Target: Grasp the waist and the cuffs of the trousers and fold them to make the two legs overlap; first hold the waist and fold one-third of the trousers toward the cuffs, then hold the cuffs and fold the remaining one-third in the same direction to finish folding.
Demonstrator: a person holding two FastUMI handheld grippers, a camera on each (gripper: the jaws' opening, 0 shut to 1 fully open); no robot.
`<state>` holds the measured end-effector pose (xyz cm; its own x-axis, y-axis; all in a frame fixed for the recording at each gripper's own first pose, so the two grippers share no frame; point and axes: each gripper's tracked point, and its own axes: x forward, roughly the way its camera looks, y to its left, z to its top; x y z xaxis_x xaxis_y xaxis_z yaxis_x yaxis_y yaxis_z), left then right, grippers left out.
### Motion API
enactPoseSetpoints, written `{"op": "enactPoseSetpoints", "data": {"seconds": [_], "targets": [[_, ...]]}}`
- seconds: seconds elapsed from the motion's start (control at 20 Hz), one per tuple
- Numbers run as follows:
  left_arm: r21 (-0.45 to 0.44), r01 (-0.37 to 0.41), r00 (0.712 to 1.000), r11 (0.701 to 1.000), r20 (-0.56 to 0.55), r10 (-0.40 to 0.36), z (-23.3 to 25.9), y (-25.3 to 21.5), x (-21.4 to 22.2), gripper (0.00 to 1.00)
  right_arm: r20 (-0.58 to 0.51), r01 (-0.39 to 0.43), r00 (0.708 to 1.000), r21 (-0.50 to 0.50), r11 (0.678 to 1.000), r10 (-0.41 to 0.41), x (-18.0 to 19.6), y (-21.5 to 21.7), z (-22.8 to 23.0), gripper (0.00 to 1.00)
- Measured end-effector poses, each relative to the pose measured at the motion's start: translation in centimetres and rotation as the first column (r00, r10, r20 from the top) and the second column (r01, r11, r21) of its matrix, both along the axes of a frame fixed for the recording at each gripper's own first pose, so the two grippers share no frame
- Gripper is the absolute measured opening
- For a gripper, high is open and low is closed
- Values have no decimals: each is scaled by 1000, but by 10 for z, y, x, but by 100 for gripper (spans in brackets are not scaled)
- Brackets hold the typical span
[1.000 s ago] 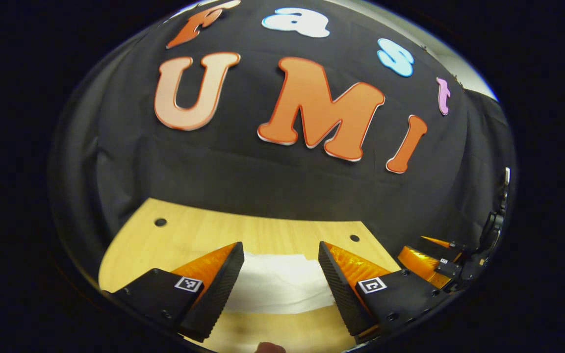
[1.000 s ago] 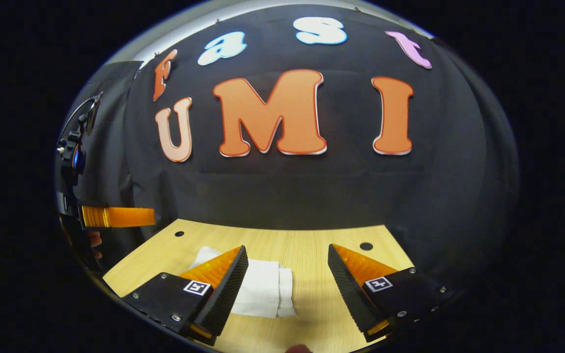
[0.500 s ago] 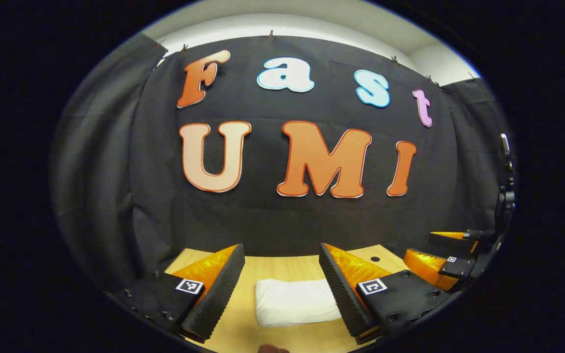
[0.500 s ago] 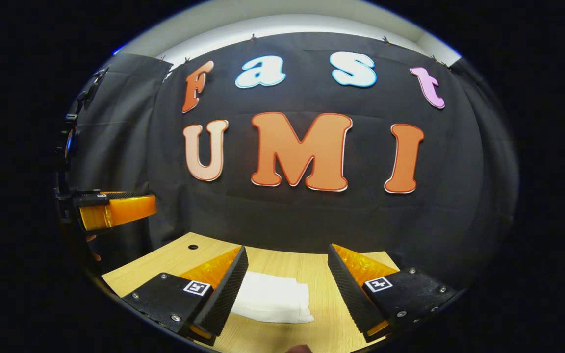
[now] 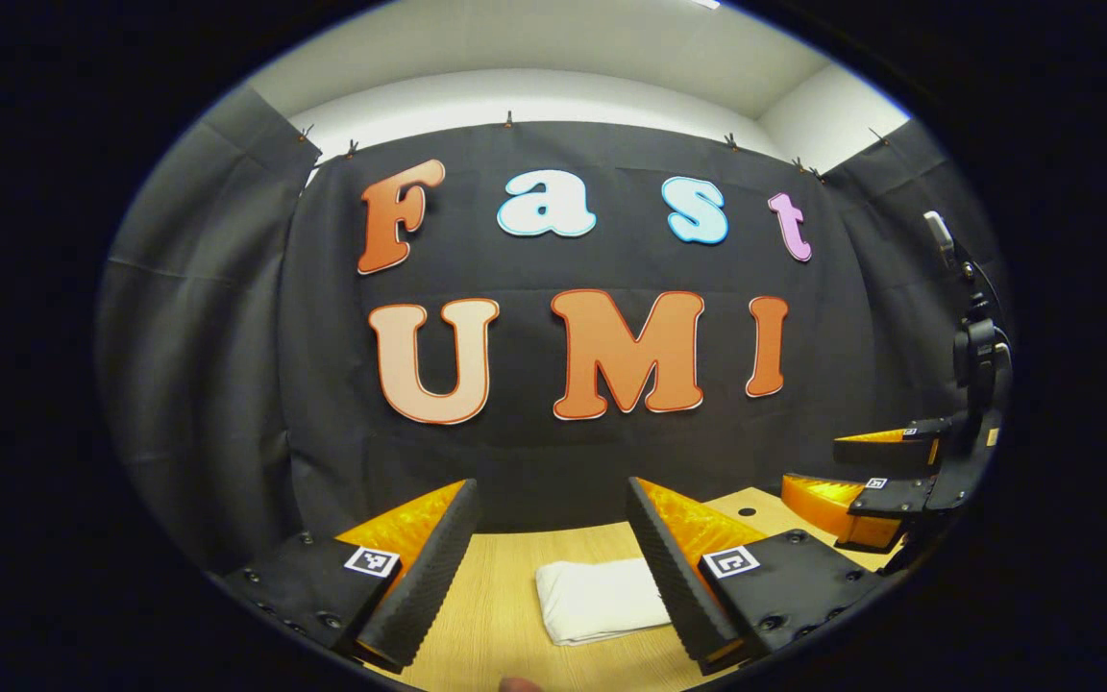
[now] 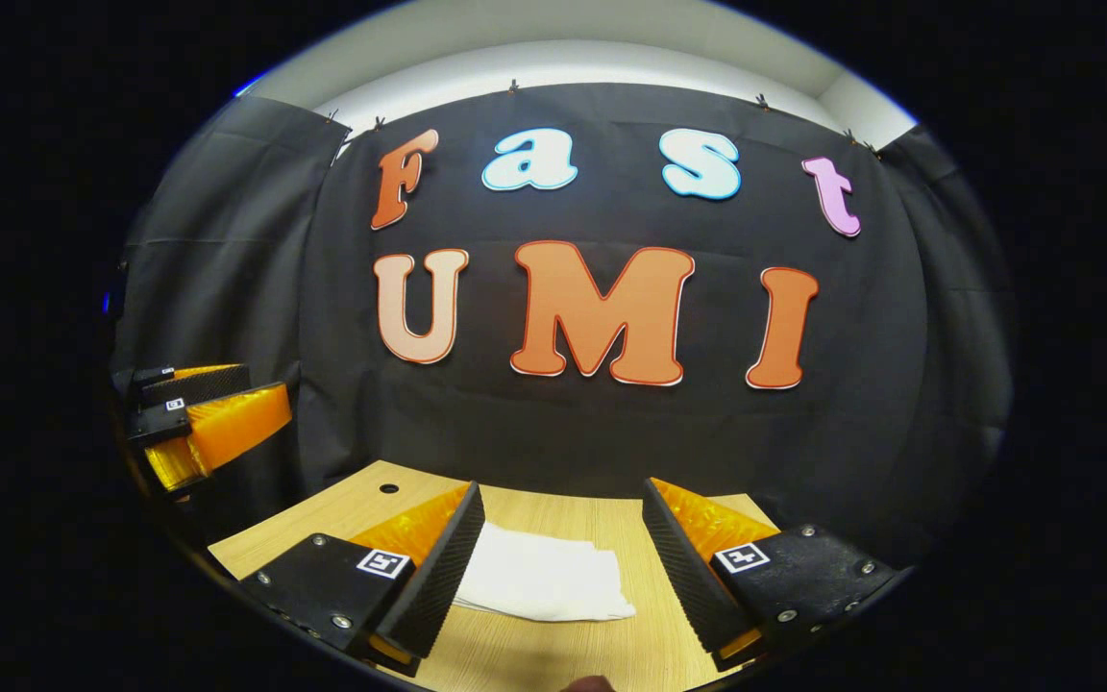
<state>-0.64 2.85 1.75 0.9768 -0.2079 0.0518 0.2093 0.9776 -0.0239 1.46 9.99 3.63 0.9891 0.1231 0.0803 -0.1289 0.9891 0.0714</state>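
Observation:
The white trousers lie folded into a small flat bundle on the wooden table. In the right gripper view the folded trousers rest between and beyond the fingers. My left gripper is open, raised above the table, with nothing between its fingers. My right gripper is open too, also lifted off the cloth. The right gripper shows at the far right of the left gripper view, the left gripper at the far left of the right gripper view.
The black cloth wall hangs right behind the table's far edge. Round holes sit in the tabletop, one hole at the back left and another hole at the back right. A fingertip peeks in at the bottom.
Both grippers have risen and pulled back from the folded trousers, tilting upward so more of the wall and ceiling comes into view. The bundle stays put on the table.

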Motion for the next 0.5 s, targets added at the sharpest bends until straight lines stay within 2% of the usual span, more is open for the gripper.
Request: {"op": "enactPoseSetpoints", "data": {"seconds": [0.25,0.5], "targets": [[29,-40,999,999,28,39,3,23,-25,96,-10,25,1000,8,1000,-25,-11,-2,6,99],[6,-63,998,998,15,63,-1,34,-44,97,11,26,1000,0,1000,-26,-37,0,11,99]]}}
